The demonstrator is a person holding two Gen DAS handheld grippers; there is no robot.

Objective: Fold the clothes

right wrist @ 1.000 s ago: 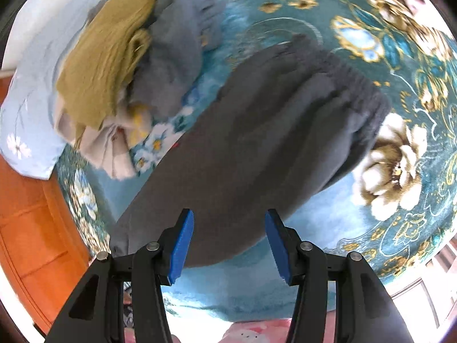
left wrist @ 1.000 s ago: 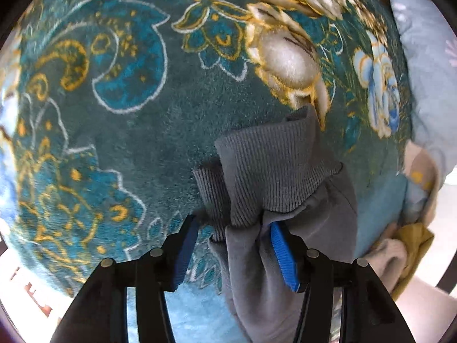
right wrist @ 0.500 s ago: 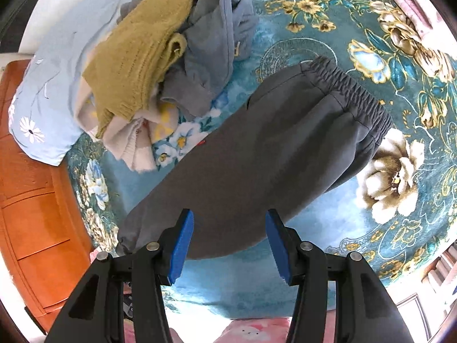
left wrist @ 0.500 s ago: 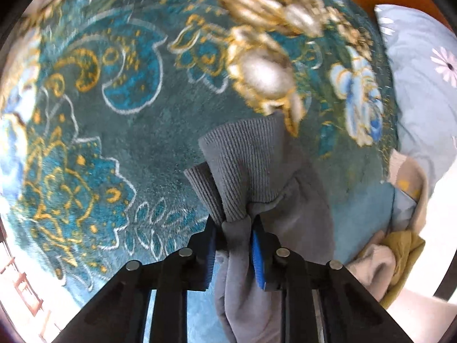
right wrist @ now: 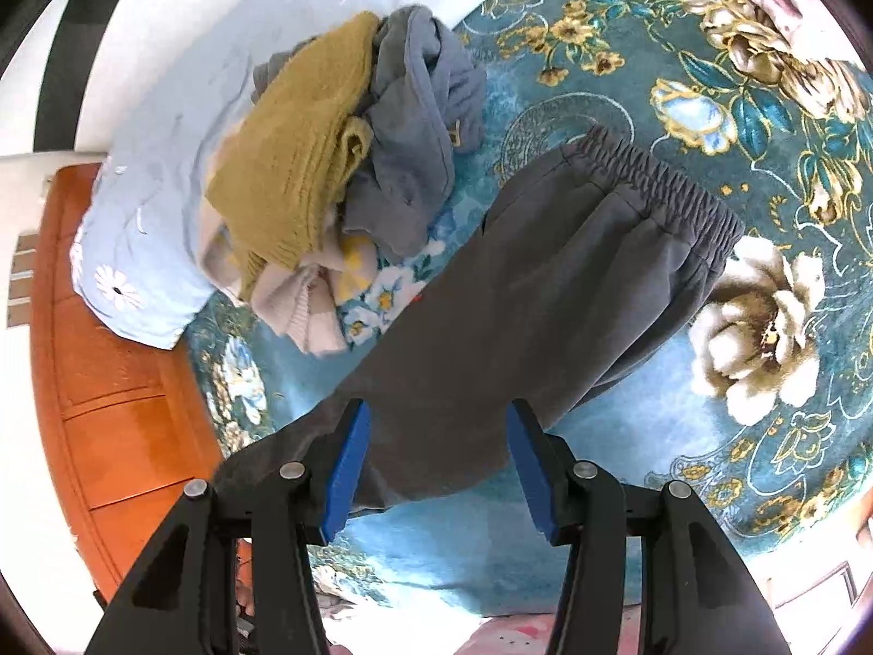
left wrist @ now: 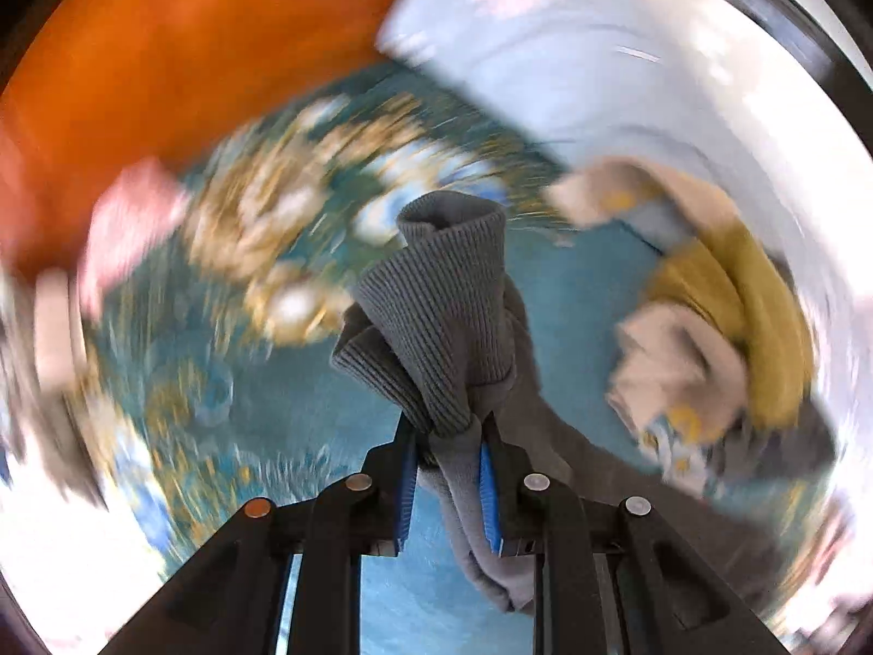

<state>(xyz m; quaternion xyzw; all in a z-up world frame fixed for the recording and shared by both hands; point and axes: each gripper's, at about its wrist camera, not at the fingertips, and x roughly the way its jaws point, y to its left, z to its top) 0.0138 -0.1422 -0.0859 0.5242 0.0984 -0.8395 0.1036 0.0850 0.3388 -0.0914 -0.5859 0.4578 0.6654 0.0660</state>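
Note:
Dark grey sweatpants [right wrist: 545,295] lie on a teal floral blanket [right wrist: 709,82], elastic waistband at the upper right. My left gripper [left wrist: 447,486] is shut on the pants' ribbed ankle cuffs [left wrist: 447,300] and holds them lifted off the blanket; the leg fabric trails down to the right. My right gripper [right wrist: 439,464] is open and empty, hovering above the lower leg part of the pants.
A pile of clothes lies at the bed's head end: a mustard knit [right wrist: 294,147], a blue-grey garment [right wrist: 420,125] and a pale patterned one [right wrist: 311,295]. A light blue flowered pillow [right wrist: 147,218] and an orange wooden headboard [right wrist: 109,382] lie beyond. The left wrist view is motion-blurred.
My left gripper closed on the ribbed cuffs, lifted them and swung toward the headboard and clothes pile. My right gripper stayed open and drew back from the pants.

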